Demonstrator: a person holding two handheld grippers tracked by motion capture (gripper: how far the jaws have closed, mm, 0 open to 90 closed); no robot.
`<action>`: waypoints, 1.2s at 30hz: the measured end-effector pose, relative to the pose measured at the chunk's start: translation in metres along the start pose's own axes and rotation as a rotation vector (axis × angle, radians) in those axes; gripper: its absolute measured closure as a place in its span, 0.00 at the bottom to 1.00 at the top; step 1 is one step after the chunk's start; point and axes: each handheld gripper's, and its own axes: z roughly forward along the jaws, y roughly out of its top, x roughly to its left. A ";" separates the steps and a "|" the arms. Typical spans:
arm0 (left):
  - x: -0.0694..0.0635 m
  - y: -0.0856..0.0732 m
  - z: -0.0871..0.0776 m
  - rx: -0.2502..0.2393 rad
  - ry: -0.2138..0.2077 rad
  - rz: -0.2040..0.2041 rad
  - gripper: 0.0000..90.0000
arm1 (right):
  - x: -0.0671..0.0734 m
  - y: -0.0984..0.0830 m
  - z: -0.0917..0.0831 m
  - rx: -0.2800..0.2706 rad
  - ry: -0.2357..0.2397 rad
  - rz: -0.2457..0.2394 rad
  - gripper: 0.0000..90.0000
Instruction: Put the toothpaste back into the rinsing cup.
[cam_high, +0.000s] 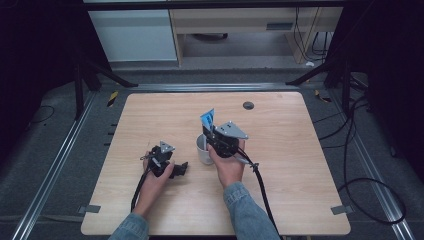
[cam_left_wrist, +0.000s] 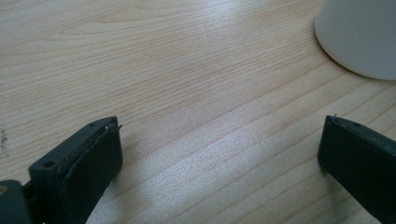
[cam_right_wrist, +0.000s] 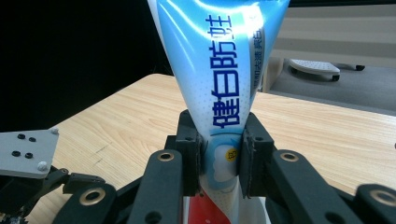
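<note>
A blue and white toothpaste tube (cam_right_wrist: 224, 70) with dark blue lettering stands upright, crimped end up, and my right gripper (cam_right_wrist: 223, 154) is shut on its lower part. In the high view the tube (cam_high: 207, 119) sticks up from the right gripper (cam_high: 210, 131), right above a white cup (cam_high: 203, 149) near the table's middle. To the left of the cup, my left gripper (cam_high: 180, 169) rests low on the wooden table (cam_high: 280, 150). Its jaws stand wide open over bare wood (cam_left_wrist: 219, 154), and the cup's rounded wall (cam_left_wrist: 362, 37) sits ahead at upper right.
A dark round grommet (cam_high: 248, 105) sits near the table's far edge. Black cables (cam_high: 350, 165) trail over the floor to the right. Metal rails run along both sides. A chair base (cam_right_wrist: 314, 66) stands beyond the table. The left gripper's grey plate (cam_right_wrist: 25, 147) lies close by.
</note>
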 end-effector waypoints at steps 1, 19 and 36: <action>0.000 0.000 0.000 0.000 0.000 0.000 0.00 | 0.000 0.000 0.000 0.001 0.001 0.003 0.81; 0.000 0.000 0.000 0.000 0.000 0.000 0.00 | -0.003 -0.004 0.003 0.018 0.025 0.051 0.81; 0.000 0.000 0.000 0.000 0.000 0.000 0.00 | -0.013 -0.006 0.006 0.048 0.043 0.122 0.80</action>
